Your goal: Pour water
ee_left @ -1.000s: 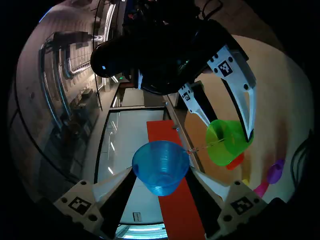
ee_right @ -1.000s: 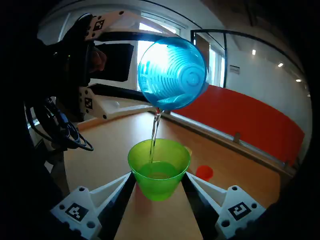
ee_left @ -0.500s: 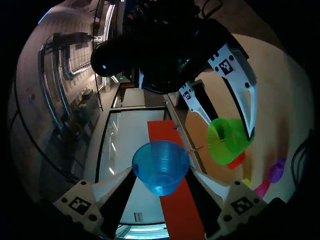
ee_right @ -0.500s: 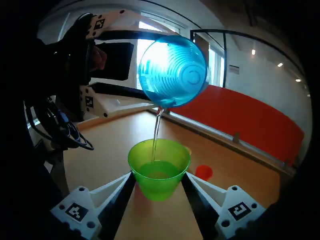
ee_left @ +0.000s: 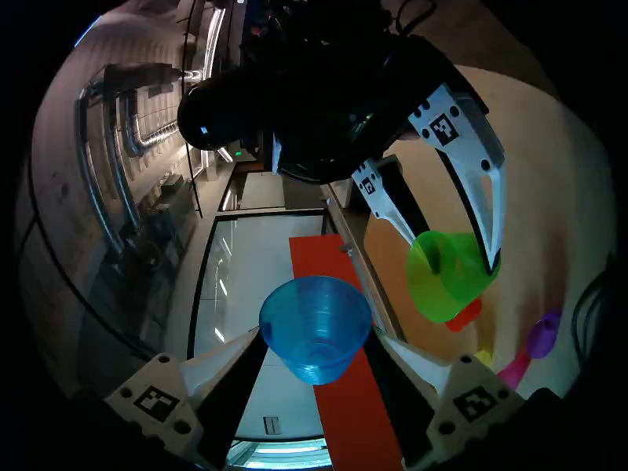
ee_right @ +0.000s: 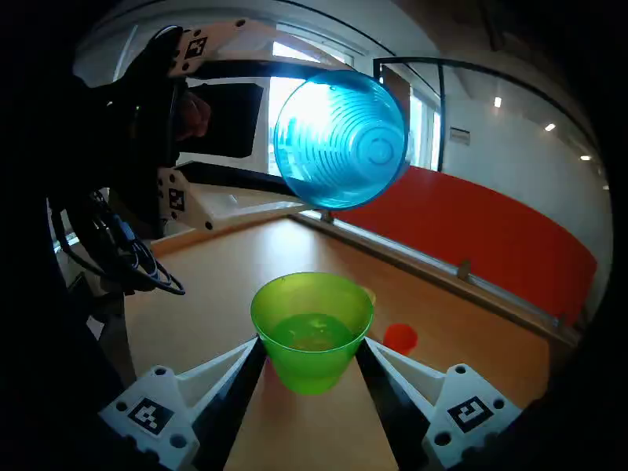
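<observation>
**Left gripper point(ee_left: 315, 334) and right gripper point(ee_right: 312, 345): each closed on a cup**

Fingers of the left gripper press both sides of a translucent blue ribbed plastic cup point(ee_right: 341, 141), the jaws parted by no more than the cup's width; the grip shows at lower centre of the left gripper view. In the right gripper view this cup sits at upper centre, tipped on its side with its base toward the camera. Fingers of the right gripper press both sides of a translucent green plastic cup point(ee_left: 443, 275), the jaws likewise at cup width; the cup stands upright at lower centre of the right gripper view. Clear water point(ee_right: 312, 334) lies in the bottom of the green cup; the blue cup is above the green cup and apart from it. A pale wooden tabletop point(ee_right: 228, 275) spreads behind the green cup; whether the cup's base touches it cannot be told. A small red round object point(ee_right: 401, 337) lies on the tabletop, right of the green cup; a red wall panel point(ee_right: 502, 235) runs along the right; black cables point(ee_right: 125, 259) hang at left.
</observation>
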Demonstrator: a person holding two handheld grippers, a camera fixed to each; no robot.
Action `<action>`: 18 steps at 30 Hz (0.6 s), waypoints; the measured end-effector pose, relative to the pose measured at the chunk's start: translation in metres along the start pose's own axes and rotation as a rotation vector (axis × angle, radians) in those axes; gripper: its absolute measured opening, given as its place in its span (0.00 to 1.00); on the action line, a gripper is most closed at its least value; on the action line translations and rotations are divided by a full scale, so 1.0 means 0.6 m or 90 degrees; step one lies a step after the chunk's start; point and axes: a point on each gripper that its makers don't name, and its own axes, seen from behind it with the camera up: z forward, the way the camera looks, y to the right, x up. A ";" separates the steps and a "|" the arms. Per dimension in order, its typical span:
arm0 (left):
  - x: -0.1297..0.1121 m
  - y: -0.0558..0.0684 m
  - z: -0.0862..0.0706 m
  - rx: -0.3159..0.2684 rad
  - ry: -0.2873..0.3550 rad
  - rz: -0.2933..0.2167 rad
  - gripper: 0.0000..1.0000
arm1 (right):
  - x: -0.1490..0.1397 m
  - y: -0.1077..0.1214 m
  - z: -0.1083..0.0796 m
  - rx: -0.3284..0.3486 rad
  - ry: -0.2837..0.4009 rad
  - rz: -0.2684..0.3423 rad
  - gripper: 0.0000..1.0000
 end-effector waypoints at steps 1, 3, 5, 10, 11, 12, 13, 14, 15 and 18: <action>-0.001 0.000 0.000 0.000 -0.001 -0.001 0.84 | 0.000 0.000 0.000 0.000 0.000 0.000 0.83; -0.003 0.000 0.000 -0.001 -0.002 -0.005 0.84 | 0.000 0.000 0.000 0.000 0.000 0.000 0.83; -0.006 -0.001 0.001 -0.001 -0.004 -0.011 0.84 | 0.000 0.000 0.000 -0.001 0.000 0.001 0.83; -0.013 0.001 0.006 -0.005 -0.009 -0.040 0.84 | 0.000 0.001 0.001 -0.002 0.001 0.001 0.83; -0.015 0.001 0.007 -0.006 -0.010 -0.047 0.84 | 0.000 0.001 0.001 -0.002 0.001 0.001 0.83; -0.016 0.002 0.008 -0.007 -0.011 -0.054 0.84 | 0.000 0.001 0.001 -0.002 0.001 0.001 0.83; -0.018 0.003 0.008 -0.008 -0.013 -0.061 0.84 | 0.000 0.001 0.001 -0.003 0.001 0.001 0.83; -0.021 0.004 0.009 -0.009 -0.015 -0.069 0.84 | 0.000 0.001 0.001 -0.003 0.001 0.001 0.83; -0.023 0.005 0.009 -0.011 -0.017 -0.078 0.84 | 0.000 0.002 0.001 -0.003 0.002 0.001 0.84; -0.030 0.012 0.008 -0.019 -0.024 -0.111 0.84 | -0.001 0.002 0.001 -0.004 0.002 0.000 0.83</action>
